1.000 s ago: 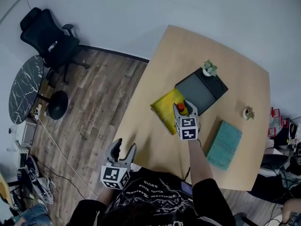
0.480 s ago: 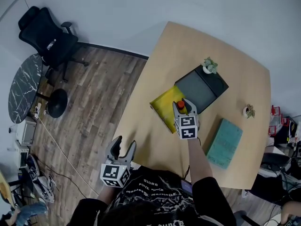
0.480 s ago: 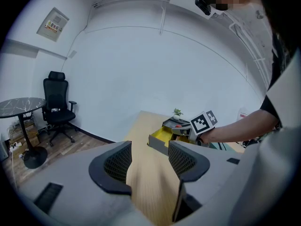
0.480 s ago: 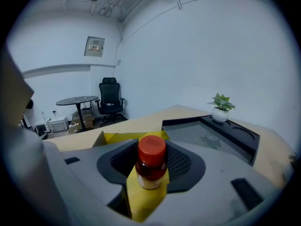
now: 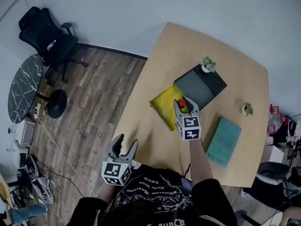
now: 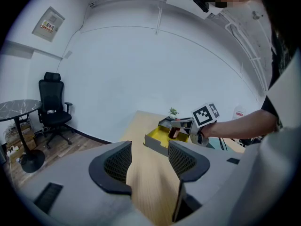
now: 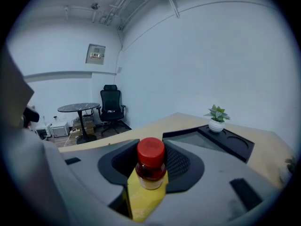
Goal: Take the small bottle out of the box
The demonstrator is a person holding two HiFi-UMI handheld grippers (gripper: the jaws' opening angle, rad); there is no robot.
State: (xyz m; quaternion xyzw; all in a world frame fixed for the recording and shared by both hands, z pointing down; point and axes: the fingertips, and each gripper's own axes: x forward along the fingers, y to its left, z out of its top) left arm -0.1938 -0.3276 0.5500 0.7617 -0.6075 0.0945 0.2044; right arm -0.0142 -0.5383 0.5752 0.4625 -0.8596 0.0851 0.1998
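Note:
A small bottle (image 5: 181,103) with a red cap and amber contents stands in the yellow open box (image 5: 164,108) on the wooden table. My right gripper (image 5: 184,103) reaches into the box with the bottle (image 7: 151,164) between its jaws. The jaws are closing and their pads sit close on both sides of the bottle. From the left gripper view, the box (image 6: 157,138) and the right gripper (image 6: 181,125) lie far ahead. My left gripper (image 5: 123,147) hangs off the table's near left edge, open and empty (image 6: 149,159).
A dark tray (image 5: 201,85) with a potted plant (image 5: 207,66) touches the box's far side. A teal book (image 5: 224,141) lies to the right, a second small plant (image 5: 246,110) beyond it. An office chair (image 5: 49,36) and a round marble table (image 5: 26,86) stand on the floor at left.
The right gripper's jaws have drawn in around the bottle and it has shifted slightly right. The left gripper has barely moved.

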